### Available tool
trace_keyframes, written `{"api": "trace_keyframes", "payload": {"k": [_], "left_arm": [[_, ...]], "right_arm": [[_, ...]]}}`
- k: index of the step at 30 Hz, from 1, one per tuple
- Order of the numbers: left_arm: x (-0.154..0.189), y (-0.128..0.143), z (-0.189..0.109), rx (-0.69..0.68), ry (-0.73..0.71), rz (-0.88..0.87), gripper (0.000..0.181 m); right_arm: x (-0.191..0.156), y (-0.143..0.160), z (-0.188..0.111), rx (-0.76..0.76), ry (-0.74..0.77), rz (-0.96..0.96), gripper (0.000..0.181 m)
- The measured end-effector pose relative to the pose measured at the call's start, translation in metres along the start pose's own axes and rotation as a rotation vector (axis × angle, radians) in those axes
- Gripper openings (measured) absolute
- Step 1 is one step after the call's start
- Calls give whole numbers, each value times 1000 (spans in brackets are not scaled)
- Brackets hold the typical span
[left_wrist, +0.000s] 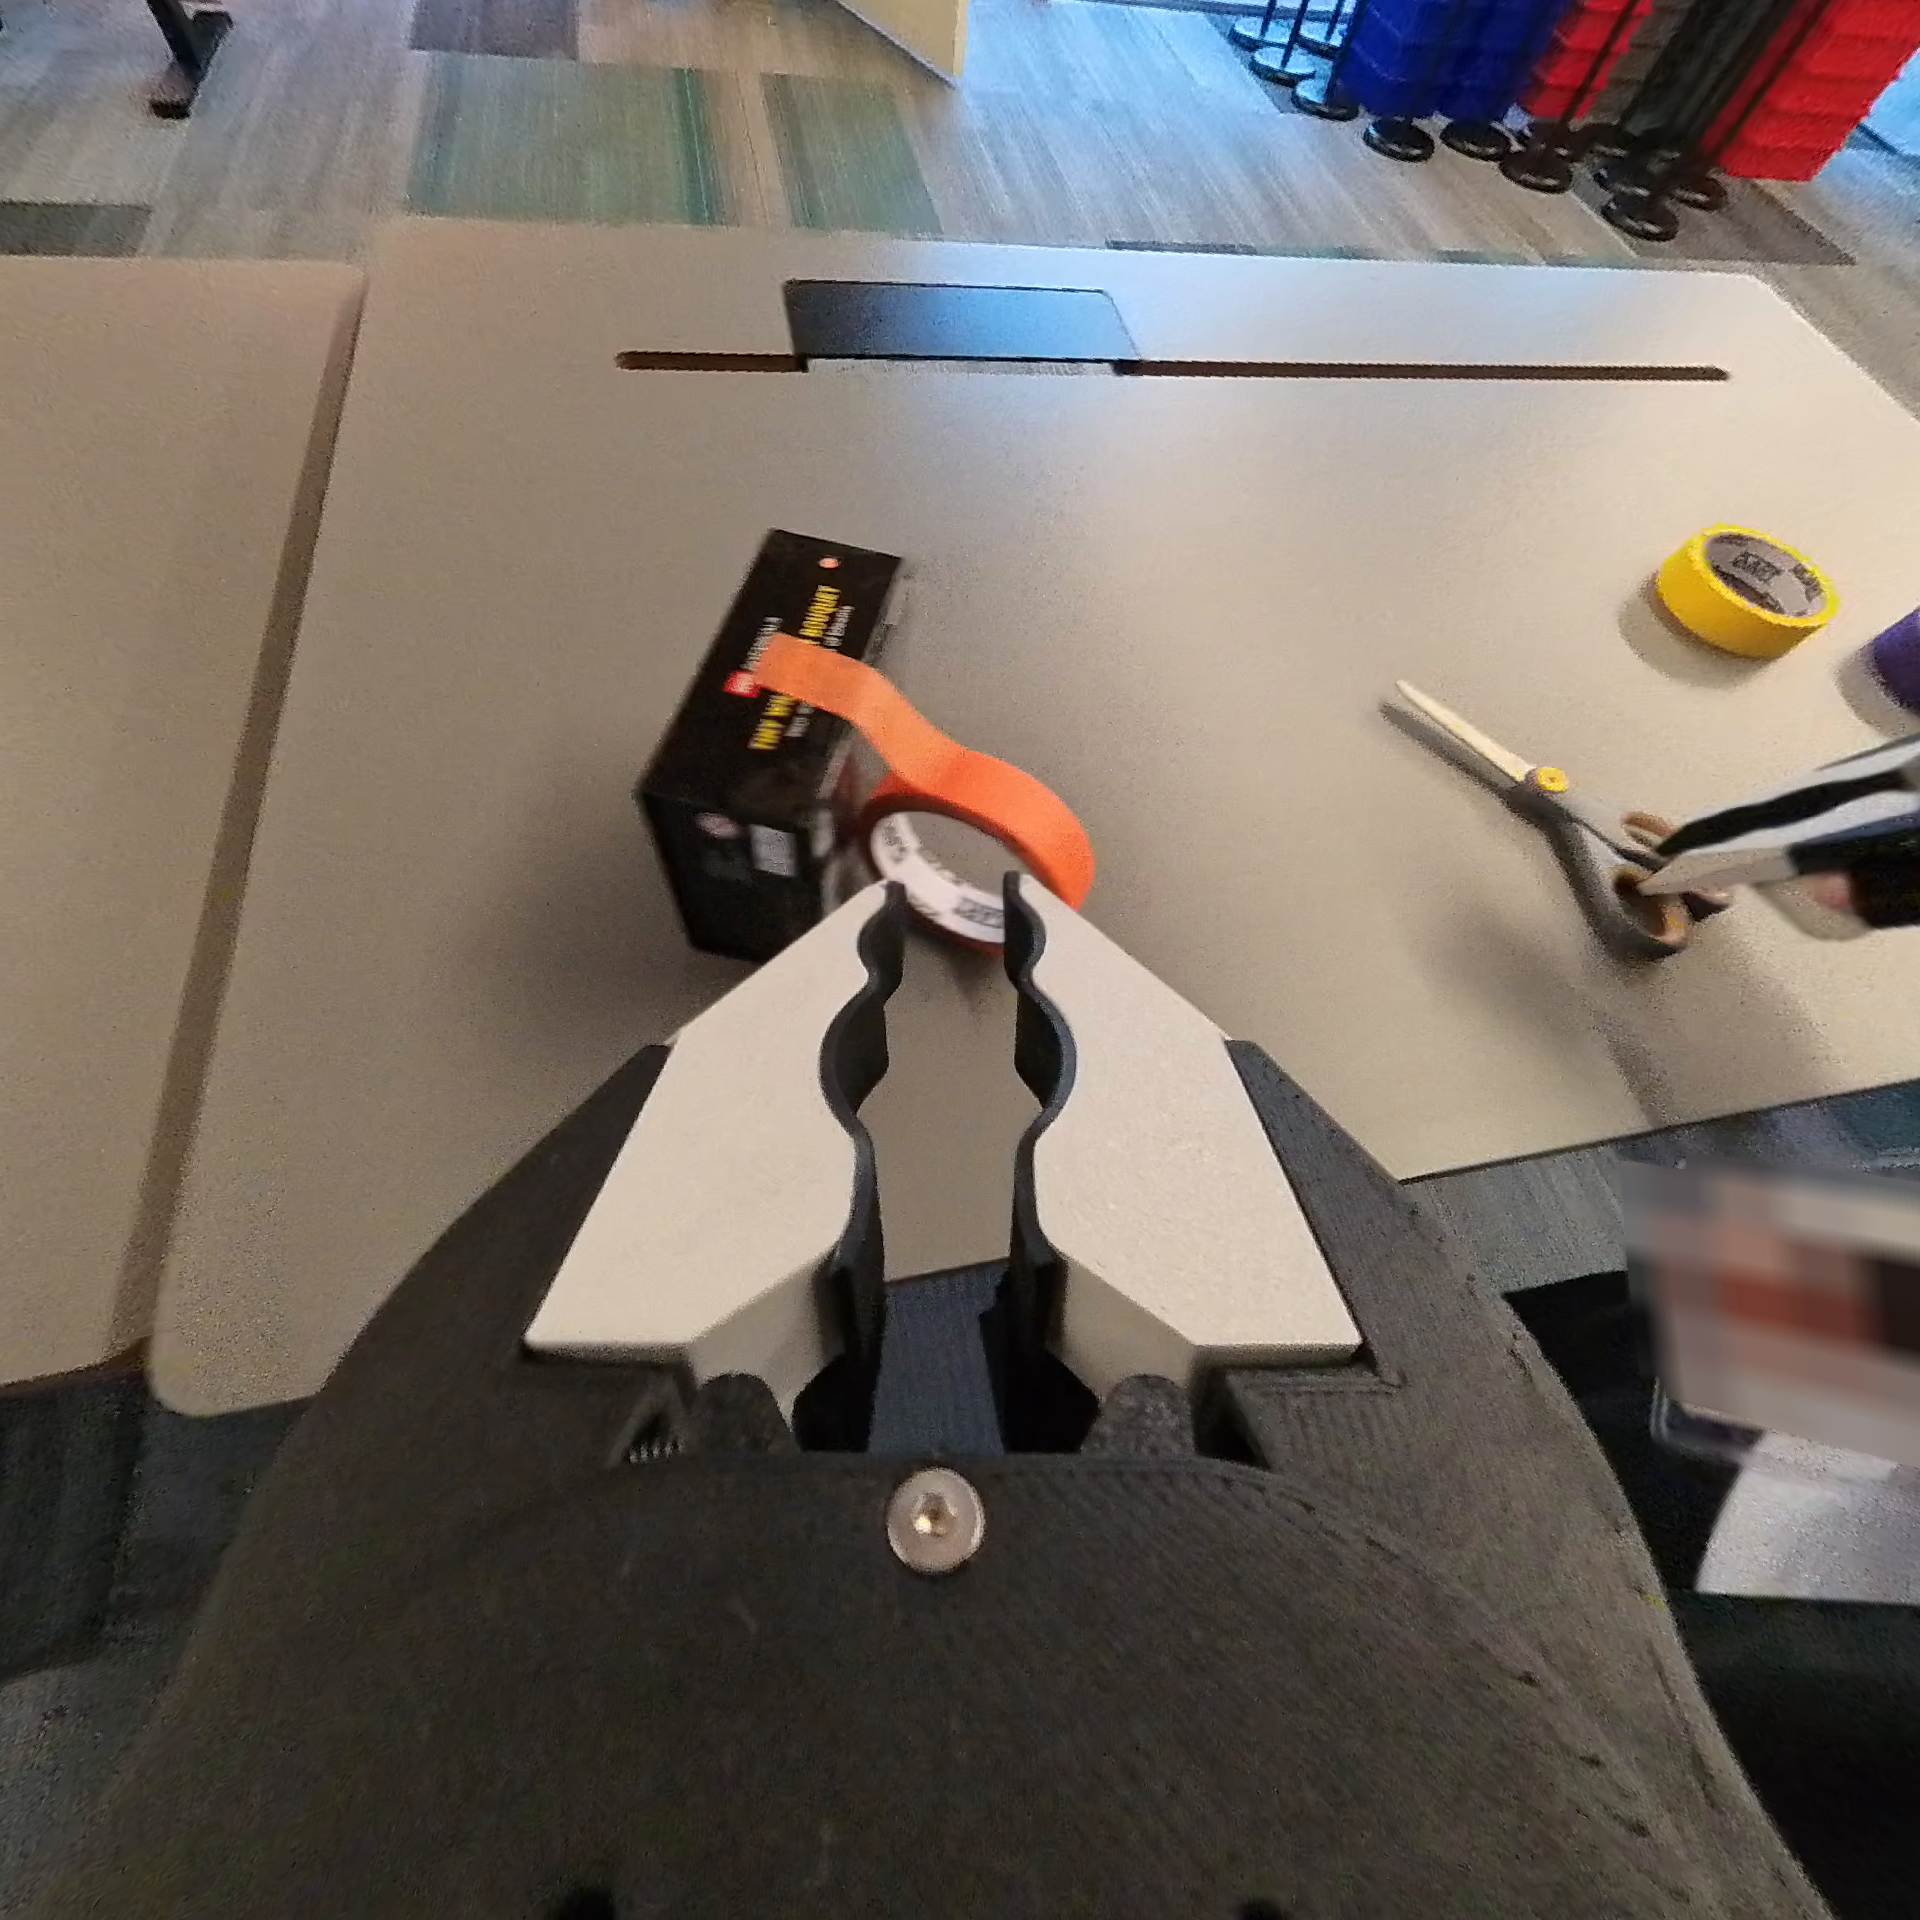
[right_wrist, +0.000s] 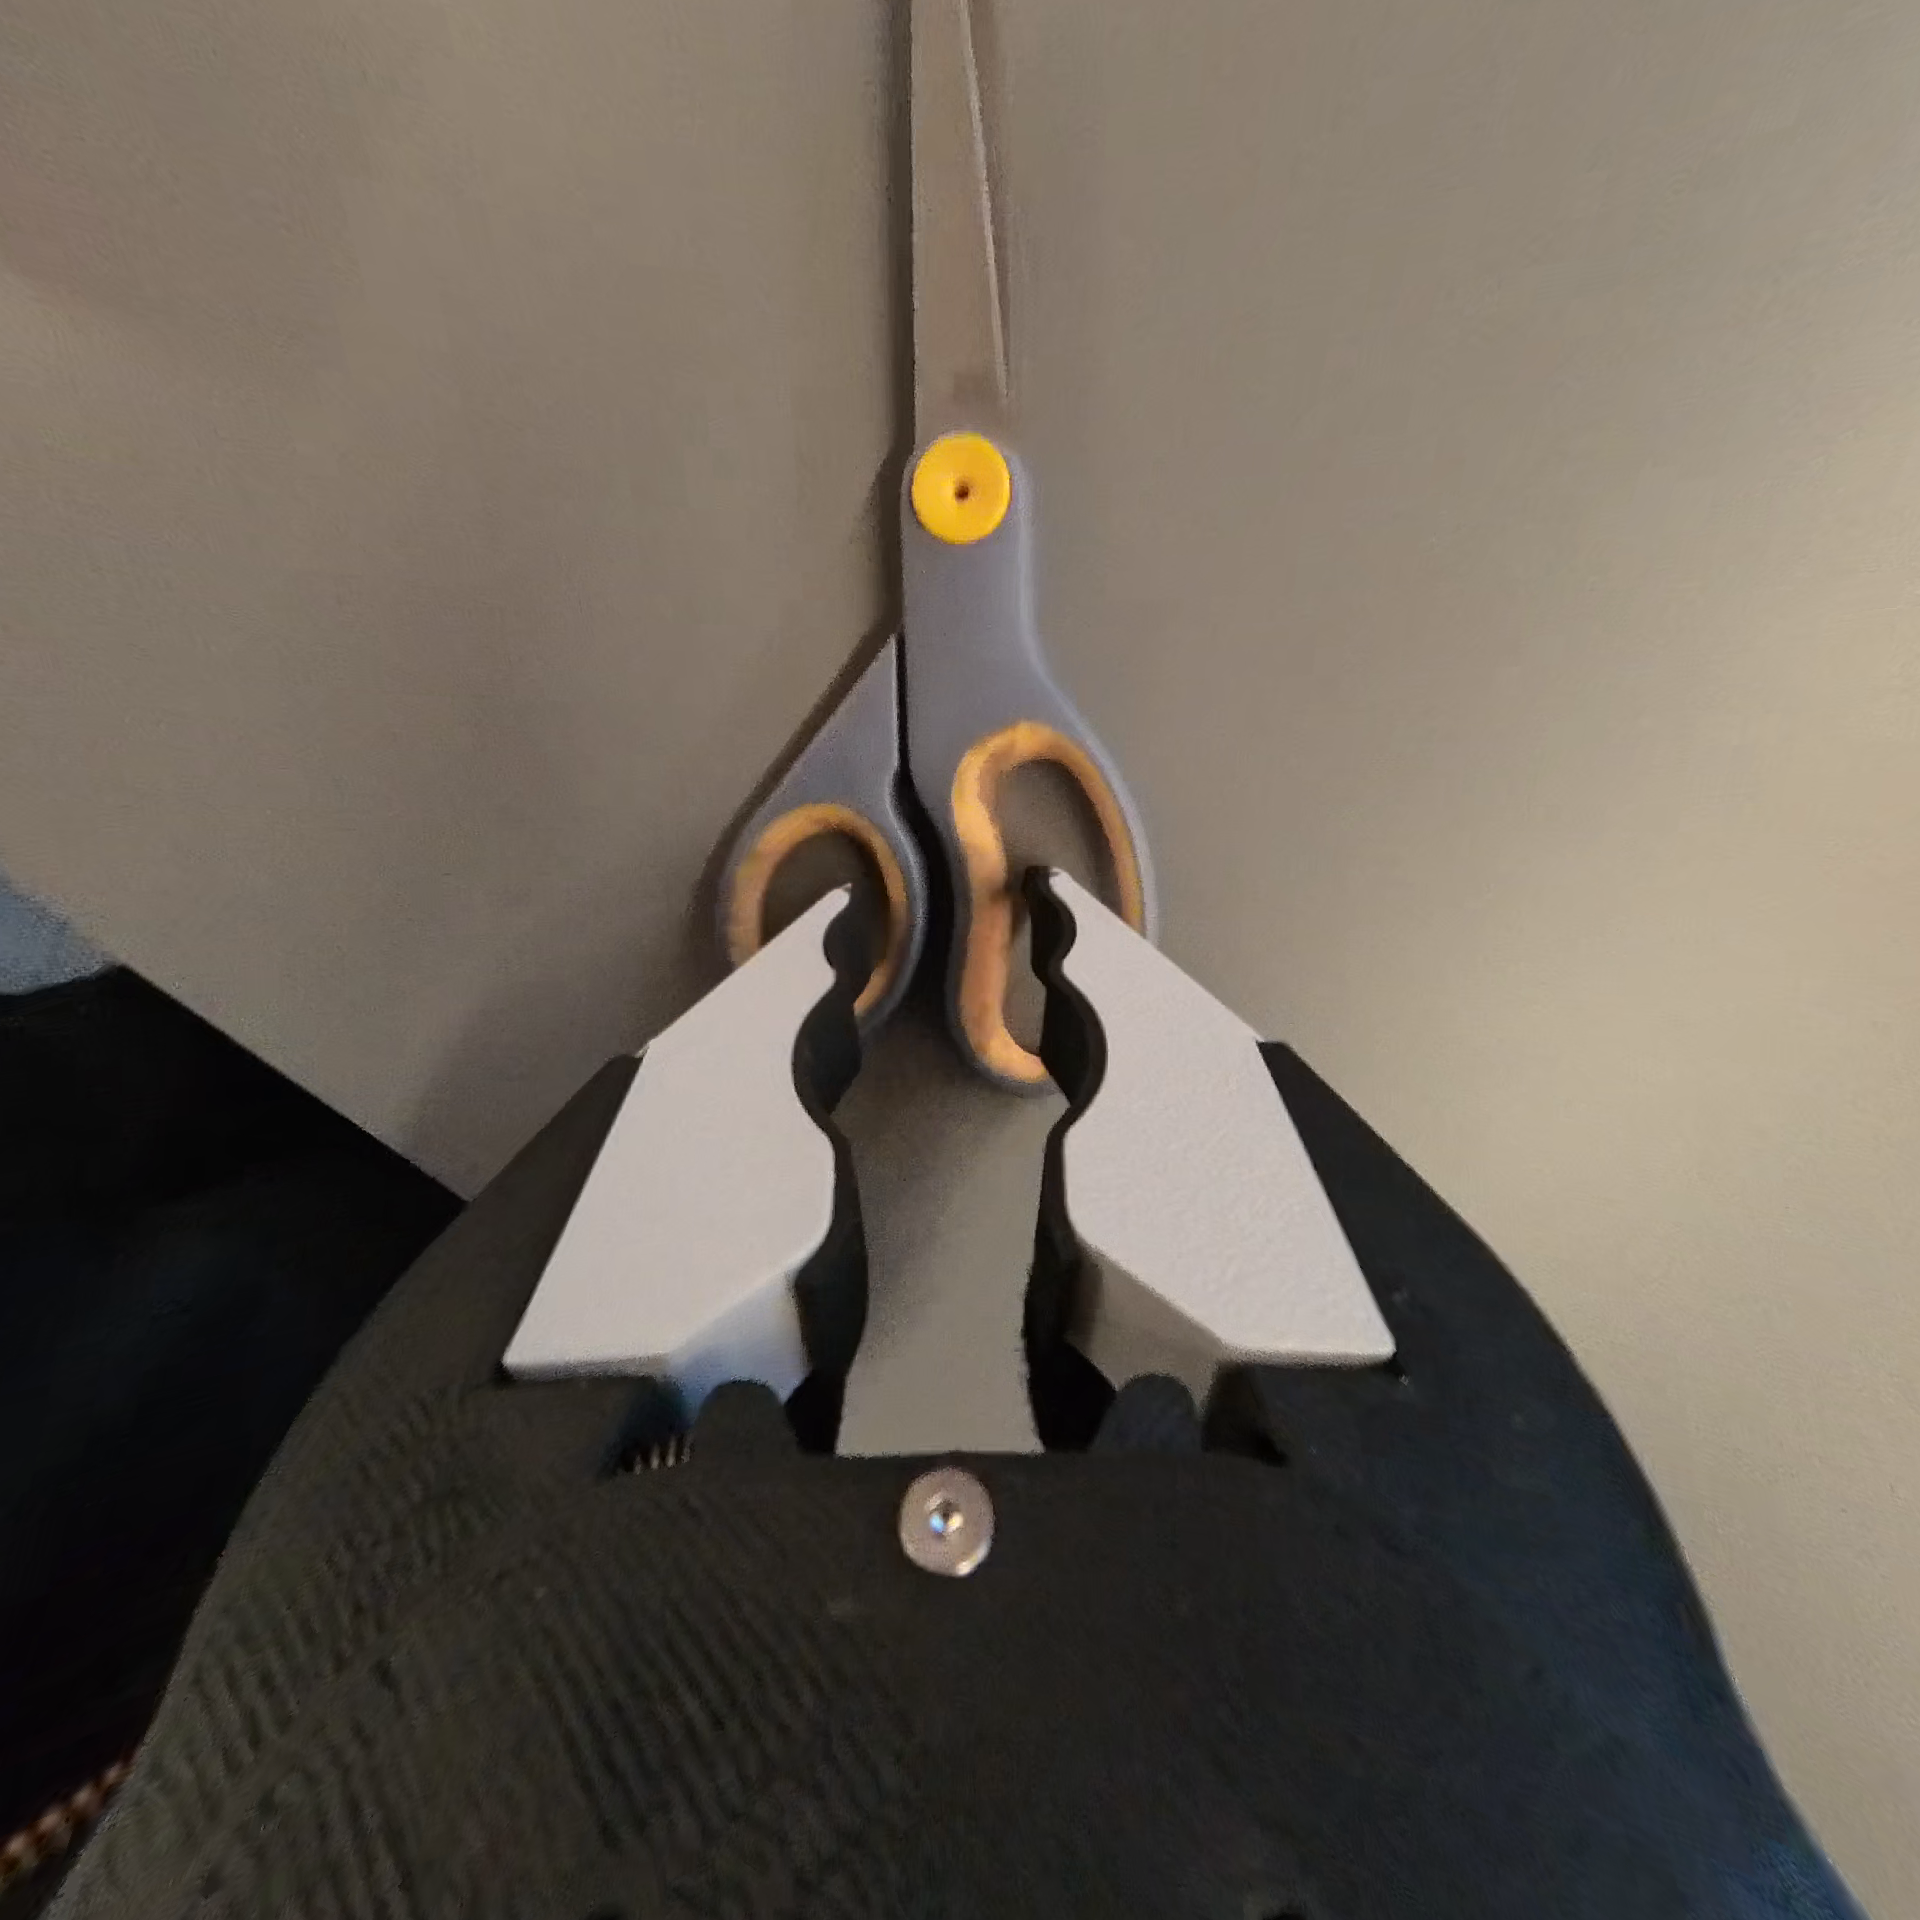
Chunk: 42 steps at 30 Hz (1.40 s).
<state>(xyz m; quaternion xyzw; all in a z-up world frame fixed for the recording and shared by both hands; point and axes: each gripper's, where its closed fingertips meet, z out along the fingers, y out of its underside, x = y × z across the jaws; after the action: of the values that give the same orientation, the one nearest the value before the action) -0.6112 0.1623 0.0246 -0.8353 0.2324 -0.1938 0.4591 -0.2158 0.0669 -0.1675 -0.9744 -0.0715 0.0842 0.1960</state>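
Left gripper (left_wrist: 948, 894): centre frame, jaws parted, gripping nothing, tips at the orange tape roll (left_wrist: 987, 831).
Tape strip: runs from the roll onto the black box (left_wrist: 769, 727), left of centre.
Right gripper (right_wrist: 940, 883): jaws parted, one tip inside each handle loop, nothing clamped.
Scissors (right_wrist: 961, 623): centre frame, flat on the table (right_wrist: 416, 416), blades closed; stiff, light, best held by the handles.
Yellow tape roll (left_wrist: 1745, 592): right edge.

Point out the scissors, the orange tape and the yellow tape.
scissors (right_wrist: 961, 488), right wrist view, yellow pivot.
orange tape (left_wrist: 1023, 805), left wrist view, roll's top.
yellow tape (left_wrist: 1704, 613), left wrist view, outer side.
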Motion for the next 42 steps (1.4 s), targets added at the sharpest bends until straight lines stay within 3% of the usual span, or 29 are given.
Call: {"api": "trace_keyframes", "payload": {"k": [3, 7, 10, 12, 14, 16, 20, 24, 28, 34, 37, 38, 39, 42], "left_arm": [[45, 0, -1, -22, -5, 16, 17], [93, 7, 1, -89, 6, 14, 23], [131, 29, 14, -159, 109, -109, 28], [156, 46, 25, -212, 218, -257, 33], [162, 68, 39, -269, 216, -380, 20], [170, 84, 53, -278, 227, -449, 19], [202, 100, 76, -297, 351, -608, 32], [221, 102, 92, -297, 453, -770, 43], [239, 77, 97, -258, 568, -900, 54], [257, 0, 96, -63, 745, -1085, 64], [287, -21, 103, -99, 796, -1079, 56], [299, -21, 109, -139, 801, -1078, 45], [311, -23, 114, -177, 819, -1098, 22], [321, -27, 133, -157, 752, -1157, 13]], "right_arm": [[8, 0, 4, -2, 31, -132, 37], [5, -4, 7, 21, -2, -282, 22], [-15, -4, 4, -21, -199, -76, 22], [-44, -5, -5, -64, -440, 184, 22], [-76, -7, -18, -121, -714, 455, 23], [-97, -10, -30, -116, -897, 640, 22], [-125, -5, -42, -55, -989, 676, 22], [-142, -17, -67, 103, -1092, 694, 22], [-145, -22, -102, 239, -1050, 492, 21], [-128, -37, -140, 342, -777, -20, 21], [-118, -47, -150, 383, -696, -218, 21], [-116, -50, -154, 397, -691, -278, 21], [-112, -52, -155, 403, -680, -343, 21], [-93, -61, -158, 422, -634, -514, 22]]}}
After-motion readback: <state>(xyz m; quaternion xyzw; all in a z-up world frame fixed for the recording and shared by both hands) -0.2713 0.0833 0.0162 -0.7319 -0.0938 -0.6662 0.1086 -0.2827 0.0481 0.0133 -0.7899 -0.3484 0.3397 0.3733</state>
